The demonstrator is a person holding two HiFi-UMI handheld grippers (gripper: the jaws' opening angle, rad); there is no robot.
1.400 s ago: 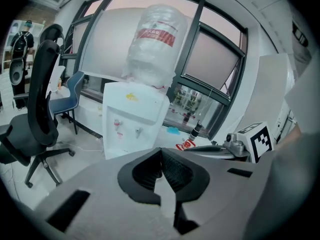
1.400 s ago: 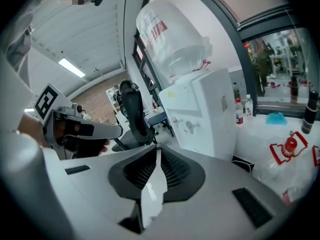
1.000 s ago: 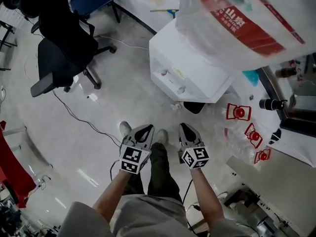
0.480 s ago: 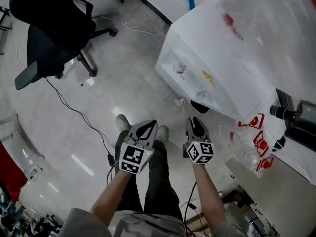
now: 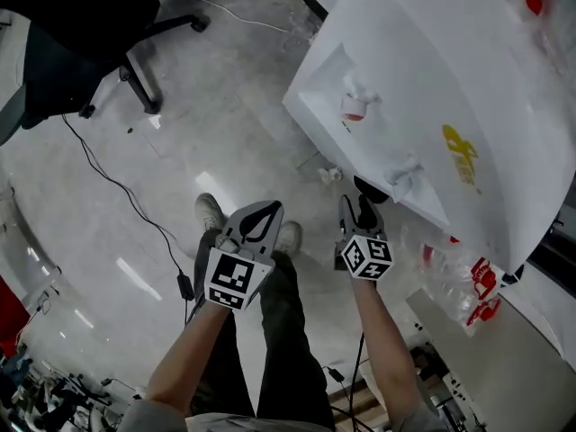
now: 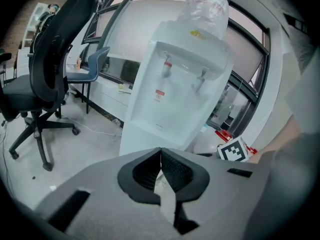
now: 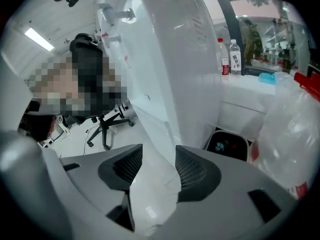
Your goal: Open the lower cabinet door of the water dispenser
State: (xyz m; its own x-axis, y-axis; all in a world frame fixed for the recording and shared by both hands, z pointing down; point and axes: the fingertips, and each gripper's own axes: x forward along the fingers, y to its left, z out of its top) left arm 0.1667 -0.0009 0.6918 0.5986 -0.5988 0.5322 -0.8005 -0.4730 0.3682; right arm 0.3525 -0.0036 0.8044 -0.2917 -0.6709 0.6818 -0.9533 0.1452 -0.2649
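Note:
The white water dispenser (image 5: 432,88) fills the upper right of the head view, with its red tap (image 5: 355,106) and a second tap (image 5: 405,174) showing; its lower front is hidden from there. In the left gripper view the dispenser (image 6: 180,84) stands ahead, its lower cabinet door (image 6: 145,139) closed just beyond my jaws. My left gripper (image 5: 261,210) (image 6: 160,156) is shut and empty. My right gripper (image 5: 356,209) (image 7: 157,159) is close to the dispenser's lower corner (image 7: 165,129); its jaws are opening with nothing held between them.
A black office chair (image 5: 81,43) (image 6: 45,84) stands to the left, with a cable (image 5: 117,187) on the floor. A blue chair (image 6: 92,69) is behind it. Empty red-labelled bottles (image 5: 468,286) lie at the right, and a black bin (image 7: 227,144) sits beside the dispenser.
Both grippers have dropped lower and the dispenser now looms larger. The right gripper's jaws have gone from shut to open. The left stayed shut.

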